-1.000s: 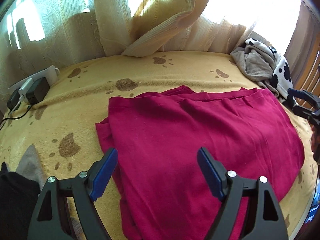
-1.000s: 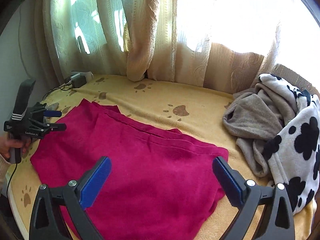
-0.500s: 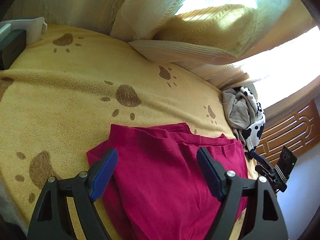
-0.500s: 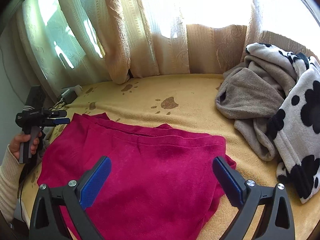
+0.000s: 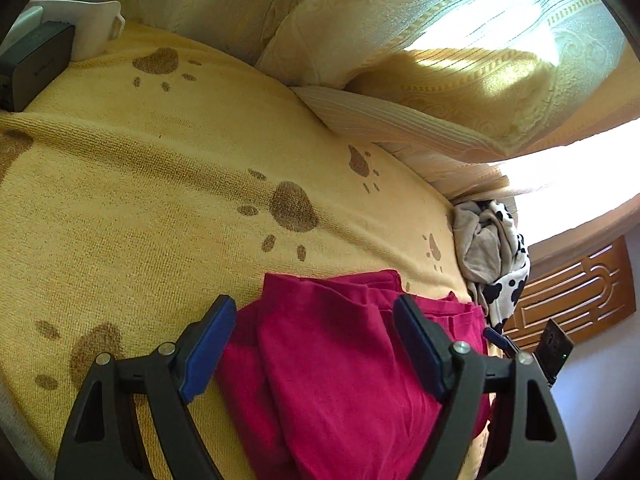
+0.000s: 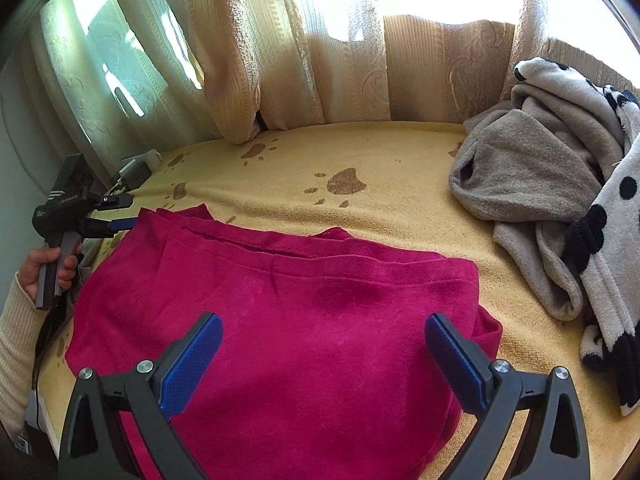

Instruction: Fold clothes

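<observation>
A crimson garment point(image 6: 304, 320) lies flat on the yellow paw-print bedcover point(image 6: 380, 160), its far edge doubled over. In the left wrist view the garment's point(image 5: 340, 360) left end lies between and below my left gripper point(image 5: 316, 348), which stands open and hovers over that corner with nothing in its pads. From the right wrist view, the left gripper point(image 6: 124, 212) shows at the garment's far left corner, held by a hand. My right gripper point(image 6: 324, 354) stands open above the garment's near right part, empty. The right gripper point(image 5: 500, 340) also shows small at the garment's far end.
A heap of grey and black-spotted white fleece point(image 6: 560, 208) lies at the bed's right side. Chargers and a white power strip point(image 5: 44, 48) sit at the far left corner. Curtains point(image 6: 320, 52) hang along the back edge. A wooden panel point(image 5: 572, 300) stands beyond the bed.
My left gripper has swung and rolled toward the garment's left corner, so its view now tilts. My right gripper has sunk a little closer to the cloth. Both stayed open.
</observation>
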Available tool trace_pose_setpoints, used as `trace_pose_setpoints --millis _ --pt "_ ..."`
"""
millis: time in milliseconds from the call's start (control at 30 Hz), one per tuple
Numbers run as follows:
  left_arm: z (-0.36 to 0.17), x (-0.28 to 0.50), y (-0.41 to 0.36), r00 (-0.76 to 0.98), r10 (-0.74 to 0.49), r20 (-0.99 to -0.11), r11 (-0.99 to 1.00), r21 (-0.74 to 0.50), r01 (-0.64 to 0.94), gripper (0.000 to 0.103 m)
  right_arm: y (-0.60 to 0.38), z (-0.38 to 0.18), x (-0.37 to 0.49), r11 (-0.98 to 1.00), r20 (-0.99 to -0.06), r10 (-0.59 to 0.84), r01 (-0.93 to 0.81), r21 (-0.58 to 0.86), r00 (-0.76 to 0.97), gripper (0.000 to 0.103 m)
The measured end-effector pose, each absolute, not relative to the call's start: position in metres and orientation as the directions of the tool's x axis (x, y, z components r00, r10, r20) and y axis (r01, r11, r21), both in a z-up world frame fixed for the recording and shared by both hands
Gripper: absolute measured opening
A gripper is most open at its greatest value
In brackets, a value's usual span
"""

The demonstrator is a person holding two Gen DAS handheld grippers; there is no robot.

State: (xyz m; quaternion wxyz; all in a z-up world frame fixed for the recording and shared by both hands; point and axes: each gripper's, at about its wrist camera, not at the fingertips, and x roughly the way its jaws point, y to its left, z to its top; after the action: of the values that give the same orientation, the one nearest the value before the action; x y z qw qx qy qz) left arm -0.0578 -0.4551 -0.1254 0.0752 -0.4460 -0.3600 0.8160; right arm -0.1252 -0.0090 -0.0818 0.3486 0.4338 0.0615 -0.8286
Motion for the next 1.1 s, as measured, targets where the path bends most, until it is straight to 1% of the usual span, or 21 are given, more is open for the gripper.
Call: trace_pose_setpoints --millis 100,167,200,300,333,400,467,500,533,567,633,767,967,1100 --pt "-0.125 -0.06 -0.454 -0.591 0.468 -0.657 -0.72 -0.671 0.176 0.083 -0.009 -0.084 -0.127 -0.771 -0.768 -0.484 0.62 0.147 -0.42 0.103" --pt "-0.124 -0.062 -0.451 -0.585 0.47 -0.661 -0.728 -0.665 0.165 0.08 -0.008 -0.084 -0.129 -0.787 -0.768 -0.453 0.609 0.105 -0.453 0.103" --pt "-0.124 -0.063 -0.45 -0.581 0.47 -0.665 -0.734 -0.66 0.161 0.077 -0.007 -0.085 -0.132 -0.794 -0.771 -0.437 0.602 0.087 -0.464 0.103" --pt "-0.123 -0.065 -0.446 -0.565 0.435 -0.701 -0.776 -0.61 0.16 0.06 -0.008 -0.092 -0.139 -0.801 -0.789 -0.414 0.593 0.078 -0.455 0.103" --pt "-0.124 -0.065 -0.446 -0.56 0.427 -0.71 -0.786 -0.598 0.158 0.056 -0.01 -0.095 -0.139 -0.801 -0.798 -0.401 0.595 0.066 -0.45 0.103" --pt "-0.125 -0.064 -0.448 -0.556 0.426 -0.714 -0.791 -0.592 0.154 0.054 -0.013 -0.103 -0.14 -0.799 -0.815 -0.375 0.6 0.043 -0.441 0.103" --pt "-0.125 -0.062 -0.45 -0.556 0.42 -0.717 -0.796 -0.586 0.155 0.045 -0.016 -0.108 -0.14 -0.796 -0.824 -0.357 0.605 0.02 -0.441 0.103" --pt "-0.126 -0.061 -0.451 -0.556 0.409 -0.723 -0.803 -0.575 0.158 0.035 -0.017 -0.108 -0.139 -0.796 -0.82 -0.356 0.605 0.015 -0.449 0.103" --pt "-0.126 -0.06 -0.452 -0.556 0.397 -0.73 -0.81 -0.564 0.162 0.02 -0.016 -0.105 -0.139 -0.798 -0.814 -0.359 0.602 0.014 -0.457 0.103" --pt "-0.127 -0.059 -0.453 -0.558 0.386 -0.734 -0.816 -0.554 0.165 0.014 -0.016 -0.103 -0.14 -0.8 -0.808 -0.363 0.599 0.015 -0.464 0.103" --pt "-0.125 -0.057 -0.453 -0.569 0.381 -0.729 -0.82 -0.551 0.157 0.008 -0.017 -0.095 -0.142 -0.803 -0.794 -0.374 0.596 0.018 -0.48 0.103" --pt "-0.114 -0.054 -0.45 -0.61 0.36 -0.706 -0.832 -0.539 0.132 0.006 -0.022 -0.088 -0.146 -0.803 -0.781 -0.379 0.596 0.011 -0.496 0.103" --pt "-0.092 -0.049 -0.444 -0.67 0.328 -0.666 -0.855 -0.511 0.09 0.005 -0.03 -0.089 -0.145 -0.798 -0.763 -0.346 0.599 -0.066 -0.546 0.103" --pt "-0.095 -0.05 -0.443 -0.645 0.234 -0.727 -0.898 -0.416 0.143 0.005 -0.035 -0.105 -0.158 -0.801 -0.792 -0.238 0.575 -0.168 -0.563 0.103"
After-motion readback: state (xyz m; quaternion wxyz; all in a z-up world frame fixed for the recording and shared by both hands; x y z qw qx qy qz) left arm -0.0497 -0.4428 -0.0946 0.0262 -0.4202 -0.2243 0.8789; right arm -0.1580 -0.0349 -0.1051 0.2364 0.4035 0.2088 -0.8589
